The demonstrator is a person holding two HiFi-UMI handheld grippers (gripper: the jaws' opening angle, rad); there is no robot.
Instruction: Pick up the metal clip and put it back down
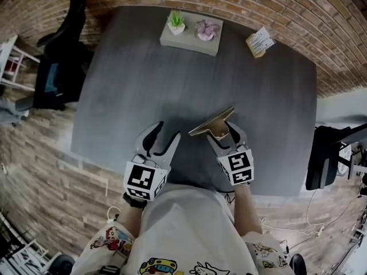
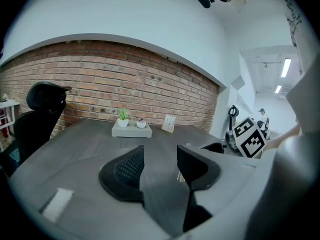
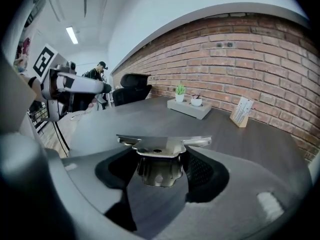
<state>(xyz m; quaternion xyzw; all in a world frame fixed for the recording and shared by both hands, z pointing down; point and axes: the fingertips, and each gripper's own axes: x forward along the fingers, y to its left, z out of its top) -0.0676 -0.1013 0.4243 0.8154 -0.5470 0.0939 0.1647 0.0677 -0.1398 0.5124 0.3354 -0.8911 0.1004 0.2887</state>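
metal clip [image 1: 211, 123] in right gripper [image 1: 222, 132], left gripper [image 1: 166, 132] to its left, both over table [image 1: 172, 79]

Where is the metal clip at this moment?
Head view: the metal clip is clamped in the right gripper, right of centre over the near edge of the grey table, beside the open left gripper.

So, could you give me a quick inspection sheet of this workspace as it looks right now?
Surface: grey table.
Job's things: metal clip, gripped, not lying on the table.
Clutter: tray with two small pots, card stand, both at the far edge.
Grippers: right gripper shut on the metal clip; left gripper open, empty.
Cables: thin white cable on the floor, right of the table.
Surroundings: brick wall, black office chair.
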